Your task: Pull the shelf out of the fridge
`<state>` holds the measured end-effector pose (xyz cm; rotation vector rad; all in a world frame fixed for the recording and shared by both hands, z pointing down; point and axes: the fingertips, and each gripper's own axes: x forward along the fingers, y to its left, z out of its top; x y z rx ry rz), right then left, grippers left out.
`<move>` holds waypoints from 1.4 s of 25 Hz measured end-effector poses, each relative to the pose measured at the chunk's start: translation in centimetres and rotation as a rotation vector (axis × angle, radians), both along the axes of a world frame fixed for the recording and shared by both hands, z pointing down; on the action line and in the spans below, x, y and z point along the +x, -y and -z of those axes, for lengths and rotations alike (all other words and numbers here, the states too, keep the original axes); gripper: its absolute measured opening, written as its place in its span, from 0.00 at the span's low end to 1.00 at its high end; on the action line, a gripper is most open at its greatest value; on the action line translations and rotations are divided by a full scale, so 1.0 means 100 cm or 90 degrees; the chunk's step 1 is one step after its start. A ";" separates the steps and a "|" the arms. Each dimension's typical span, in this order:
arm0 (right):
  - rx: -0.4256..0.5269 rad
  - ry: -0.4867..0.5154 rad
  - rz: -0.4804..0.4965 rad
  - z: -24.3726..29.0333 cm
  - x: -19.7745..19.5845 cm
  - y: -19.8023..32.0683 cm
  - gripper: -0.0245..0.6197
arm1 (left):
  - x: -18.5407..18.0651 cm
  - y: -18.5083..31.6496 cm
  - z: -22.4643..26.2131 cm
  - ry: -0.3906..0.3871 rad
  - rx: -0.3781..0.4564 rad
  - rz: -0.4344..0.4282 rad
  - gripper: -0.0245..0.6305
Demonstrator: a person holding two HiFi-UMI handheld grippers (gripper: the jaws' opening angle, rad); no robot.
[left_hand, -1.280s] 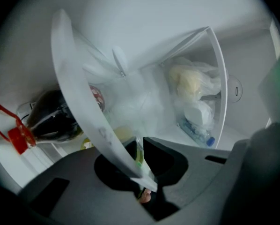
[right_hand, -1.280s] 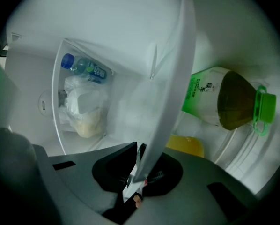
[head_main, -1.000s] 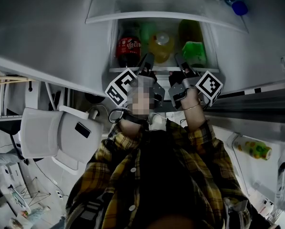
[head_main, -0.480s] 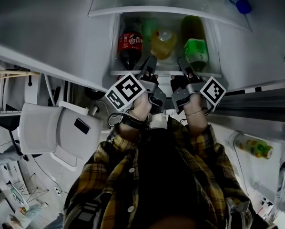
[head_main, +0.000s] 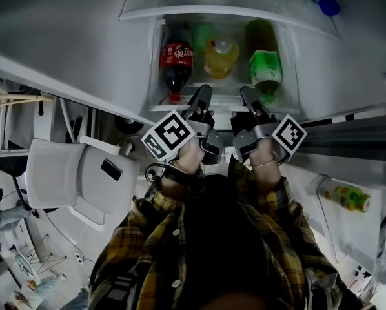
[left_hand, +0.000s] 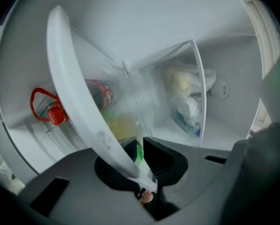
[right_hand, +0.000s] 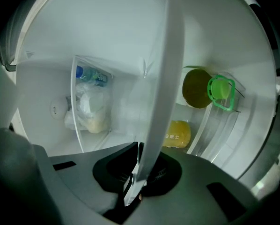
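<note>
The fridge shelf has a white front rim [head_main: 167, 107] and carries a red-capped cola bottle [head_main: 175, 60], a yellow bottle [head_main: 221, 57] and a green bottle [head_main: 264, 66]. My left gripper [head_main: 203, 102] is shut on the rim [left_hand: 74, 93], which runs slantwise down into its jaws [left_hand: 141, 175]. My right gripper [head_main: 251, 102] holds the same rim [right_hand: 165, 78] further right. Its jaws [right_hand: 136, 172] are closing, and the rim sits pinched between them. The cola bottle's red cap [left_hand: 55, 114] and the green bottle's cap [right_hand: 220, 93] lie behind the rim.
Above the shelf, a clear compartment [left_hand: 198, 93] holds bagged food [right_hand: 88, 107]. A blue-capped bottle [head_main: 325, 5] lies at the top right. The fridge door at the right holds a bottle [head_main: 345, 199]. A white chair [head_main: 77, 179] stands at my lower left.
Both grippers have drawn back toward me with the shelf's rim. The shelf has slid out, and more of the bottles shows.
</note>
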<state>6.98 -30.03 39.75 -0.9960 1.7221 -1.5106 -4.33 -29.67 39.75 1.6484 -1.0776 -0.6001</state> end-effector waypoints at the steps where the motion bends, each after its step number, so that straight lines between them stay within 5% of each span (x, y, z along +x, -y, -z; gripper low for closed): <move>1: 0.001 0.001 0.001 0.000 0.000 -0.003 0.09 | 0.000 -0.002 0.000 0.000 0.001 0.001 0.12; 35: 0.011 -0.004 0.020 0.006 0.006 -0.076 0.09 | 0.008 -0.077 0.006 -0.009 0.000 -0.024 0.11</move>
